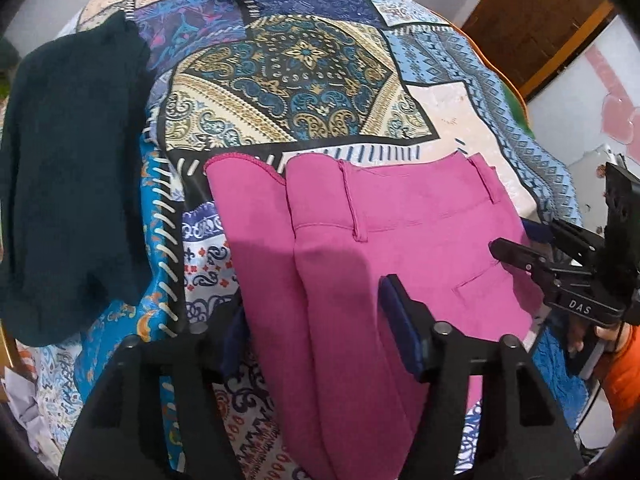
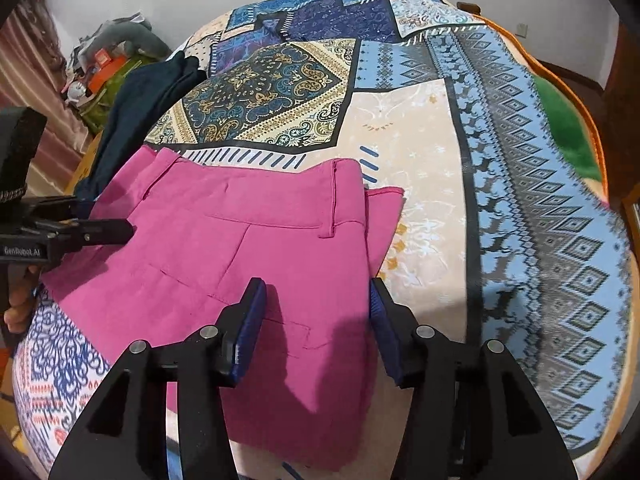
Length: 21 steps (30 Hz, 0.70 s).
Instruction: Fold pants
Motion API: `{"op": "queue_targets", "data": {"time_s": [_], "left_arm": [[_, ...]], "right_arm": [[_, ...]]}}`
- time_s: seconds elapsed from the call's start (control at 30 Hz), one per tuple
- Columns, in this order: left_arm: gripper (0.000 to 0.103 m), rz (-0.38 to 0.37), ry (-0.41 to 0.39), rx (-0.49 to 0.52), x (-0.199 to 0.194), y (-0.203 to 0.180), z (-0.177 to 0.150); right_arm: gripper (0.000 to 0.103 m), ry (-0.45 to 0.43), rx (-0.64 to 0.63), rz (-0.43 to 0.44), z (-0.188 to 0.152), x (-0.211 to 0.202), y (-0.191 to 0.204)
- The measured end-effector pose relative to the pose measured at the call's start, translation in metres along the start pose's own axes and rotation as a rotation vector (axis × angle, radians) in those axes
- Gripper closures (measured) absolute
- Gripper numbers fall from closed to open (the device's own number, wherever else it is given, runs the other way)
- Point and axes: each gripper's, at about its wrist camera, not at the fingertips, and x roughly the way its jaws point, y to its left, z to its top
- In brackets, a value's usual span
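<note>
Pink pants (image 1: 360,264) lie folded on a patterned bedspread (image 1: 288,80), waistband toward the far side; they also show in the right wrist view (image 2: 240,248). My left gripper (image 1: 312,332) is open, its jaws standing apart just above the near part of the pants. My right gripper (image 2: 316,324) is open above the pants' near right edge, holding nothing. The right gripper appears at the right in the left wrist view (image 1: 520,256), and the left gripper at the left in the right wrist view (image 2: 100,232).
A dark teal garment (image 1: 72,176) lies on the left part of the bed, also in the right wrist view (image 2: 140,108). A wooden door (image 1: 536,20) stands at the far right. Clutter (image 2: 100,60) sits beyond the bed's left side.
</note>
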Motion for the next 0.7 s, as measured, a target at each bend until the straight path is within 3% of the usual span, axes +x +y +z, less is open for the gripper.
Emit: {"op": "queue_targets", "data": {"time_s": [0.1, 0.17, 0.27, 0.57, 0.7], "left_arm": [[0.059, -0.002, -0.027, -0.020, -0.005, 0.005, -0.002], [0.076, -0.030, -0.035, -0.031, -0.008, 0.008, -0.001], [0.084, -0.001, -0.054, -0.009, -0.012, 0.003, -0.001], [0.089, 0.090, -0.172, 0.102, -0.049, -0.019, -0.005], [0.089, 0.103, -0.238, 0.100, -0.078, -0.014, -0.002]], "right_arm": [[0.071, -0.002, -0.019, -0.024, 0.002, 0.003, 0.005], [0.080, -0.008, -0.009, -0.022, 0.002, 0.003, 0.004], [0.091, -0.027, -0.005, -0.024, 0.003, -0.001, 0.002], [0.094, -0.129, -0.050, -0.032, 0.010, -0.032, 0.017], [0.094, -0.185, -0.076, -0.018, 0.021, -0.052, 0.029]]}}
